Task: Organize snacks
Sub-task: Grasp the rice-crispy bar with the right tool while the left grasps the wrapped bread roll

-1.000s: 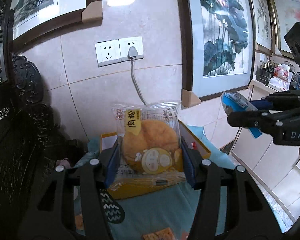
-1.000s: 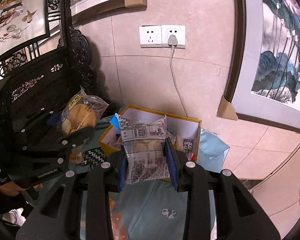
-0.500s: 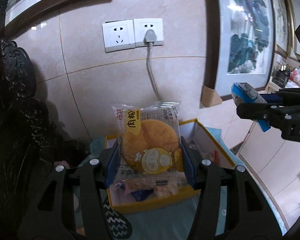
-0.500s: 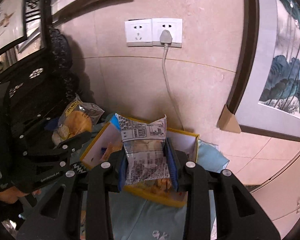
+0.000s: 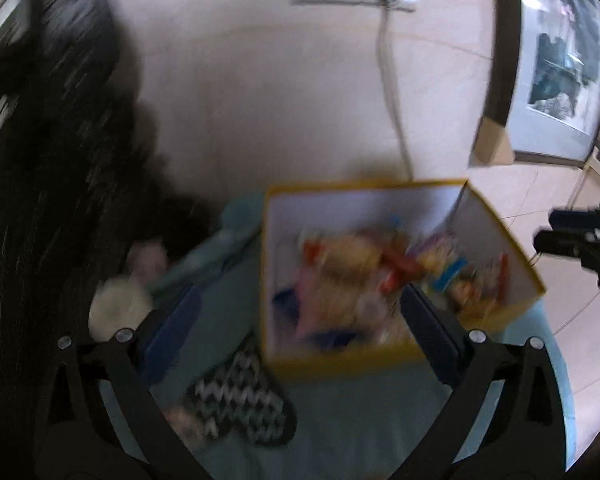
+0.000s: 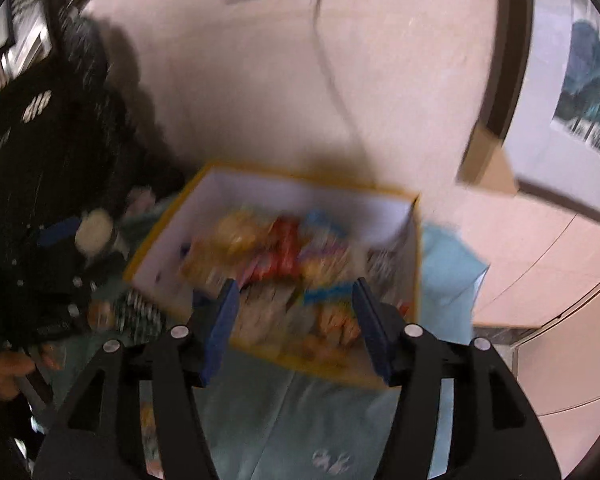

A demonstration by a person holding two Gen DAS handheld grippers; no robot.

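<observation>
A yellow box with white inner walls stands on the teal cloth, and several snack packets lie inside it, all blurred. My left gripper hangs over its near left corner. Its jaws are opening wide and no packet sits between the pads. In the right wrist view the same box lies just ahead of my right gripper. Those jaws are opening too. A whitish packet shows between the pads, which do not press on it. The right gripper also appears at the right edge of the left wrist view.
A black-and-white zigzag heart and a cream round thing lie on the teal cloth left of the box. Dark carved furniture stands at left, the tiled wall with socket and cable behind. A hand shows at lower left.
Both grippers have tipped down and closed in over the box. The left no longer grips the bun packet and the right no longer grips the white packet; both jaws stand wider.
</observation>
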